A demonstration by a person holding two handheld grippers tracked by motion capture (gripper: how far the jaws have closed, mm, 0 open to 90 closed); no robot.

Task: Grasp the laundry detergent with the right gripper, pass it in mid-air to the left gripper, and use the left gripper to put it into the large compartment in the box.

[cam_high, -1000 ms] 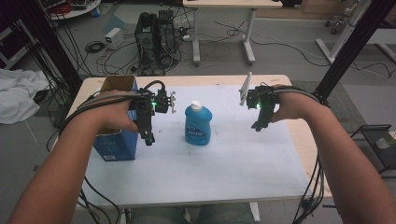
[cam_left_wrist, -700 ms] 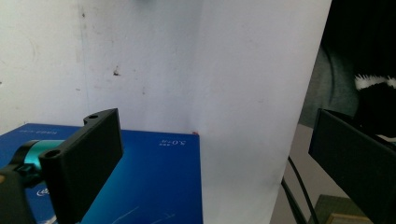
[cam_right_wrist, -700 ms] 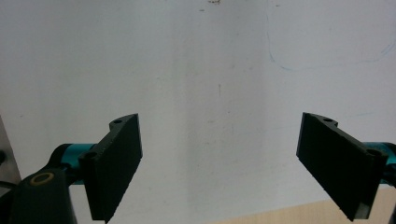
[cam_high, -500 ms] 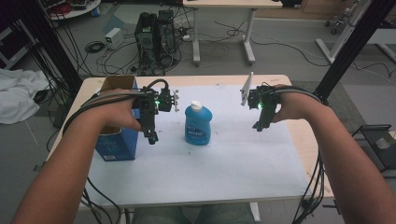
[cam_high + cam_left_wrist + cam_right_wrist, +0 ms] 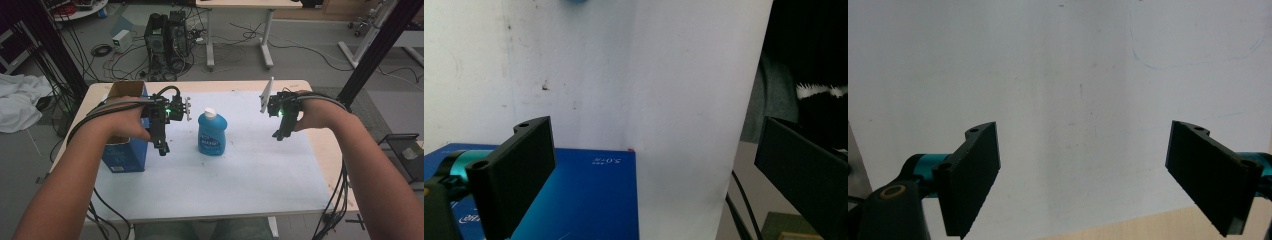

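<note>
Both pairs of jaws stand wide open and hold nothing: in the left gripper view your 2 black jaws rise at the lower left and right edges with bare white table surface [image 5: 664, 100] between them, and in the right gripper view the 2 jaws sit far apart at the lower corners over the same white cover. In the high view your left gripper [image 5: 161, 146] hangs left of centre, jaws pointing down toward the table, just beside the upper right edge of the blue box [image 5: 125, 150], which stands at the left of the white surface with its brown cardboard flaps open at the top. That box also fills the lower left of the left gripper view [image 5: 589, 200], lying under and behind the left jaw. Near the middle of the high view, the blue bottle [image 5: 211, 134] with a white cap stands upright, apart from both grippers; it sits a little right of your left gripper, and a sliver of its blue shows at the top edge of the left gripper view. Your right gripper [image 5: 279, 135] hovers right of centre, well apart from the bottle, above bare table.
</note>
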